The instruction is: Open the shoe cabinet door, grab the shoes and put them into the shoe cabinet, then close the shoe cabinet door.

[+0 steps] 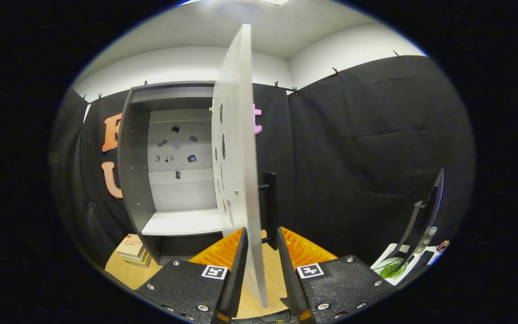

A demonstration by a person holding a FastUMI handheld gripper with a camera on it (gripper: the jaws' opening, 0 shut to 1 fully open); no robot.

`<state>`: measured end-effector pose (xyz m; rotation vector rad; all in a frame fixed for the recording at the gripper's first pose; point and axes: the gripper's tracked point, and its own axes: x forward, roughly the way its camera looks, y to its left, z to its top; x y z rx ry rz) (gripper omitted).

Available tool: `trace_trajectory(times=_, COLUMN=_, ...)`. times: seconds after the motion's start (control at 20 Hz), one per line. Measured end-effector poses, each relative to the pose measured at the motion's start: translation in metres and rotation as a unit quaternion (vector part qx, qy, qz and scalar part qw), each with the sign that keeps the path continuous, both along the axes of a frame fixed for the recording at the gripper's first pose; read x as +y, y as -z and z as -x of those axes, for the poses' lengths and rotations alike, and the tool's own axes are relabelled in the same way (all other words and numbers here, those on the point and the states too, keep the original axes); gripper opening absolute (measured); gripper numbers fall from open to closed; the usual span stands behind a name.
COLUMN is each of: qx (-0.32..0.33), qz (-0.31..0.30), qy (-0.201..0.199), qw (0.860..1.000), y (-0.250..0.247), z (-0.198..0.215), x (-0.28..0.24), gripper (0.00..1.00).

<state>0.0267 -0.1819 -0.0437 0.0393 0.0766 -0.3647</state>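
**Door swung wide, edge caught between the tongs**

Tongs (262, 265) straddle the free edge of the cabinet door (236, 148), one finger on each face of the pale panel. The left finger lies close against the inner face; on the right a sliver of wooden floor (273, 270) shows between finger and panel low down, so I cannot tell whether both fingers truly press on the door or merely bracket it. They are neither spread wide nor fully closed on themselves, since the panel sits in the gap.

Seen nearly edge-on, the door stands out toward the camera, which suggests it has been brought well open. Holding the thin edge rather than the dark handle (270, 209), which projects from the outer face just beyond the right finger, probably gives a steady way to steer the panel through its arc.

To the left of the door, the shoe cabinet (135, 171) stands open: grey walls, a pale shelf (182, 222) and a back panel with small dark marks. The shelf looks bare, so in my judgement the shoes have not yet gone in. A small stack of books (132, 249) lies on the floor by the cabinet's foot. Off to the right, well apart, a monitor (425, 216) stands on a desk.

The next move likely calls for letting go of the door.
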Motion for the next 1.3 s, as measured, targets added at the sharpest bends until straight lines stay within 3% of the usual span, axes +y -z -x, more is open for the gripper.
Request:
trace_trajectory(times=0.6, qx=0.002, qz=-0.010, qy=-0.083, qw=0.996, y=0.000, z=-0.018, x=0.076, gripper=0.42)
trace_trajectory(times=1.0, qx=0.047, qz=-0.011, qy=-0.161, qw=0.986, y=0.041, z=-0.049, x=0.151, gripper=0.42)
trace_trajectory(times=1.3, qx=0.106, qz=-0.028, qy=-0.204, qw=0.973, y=0.100, z=-0.069, x=0.187, gripper=0.42)
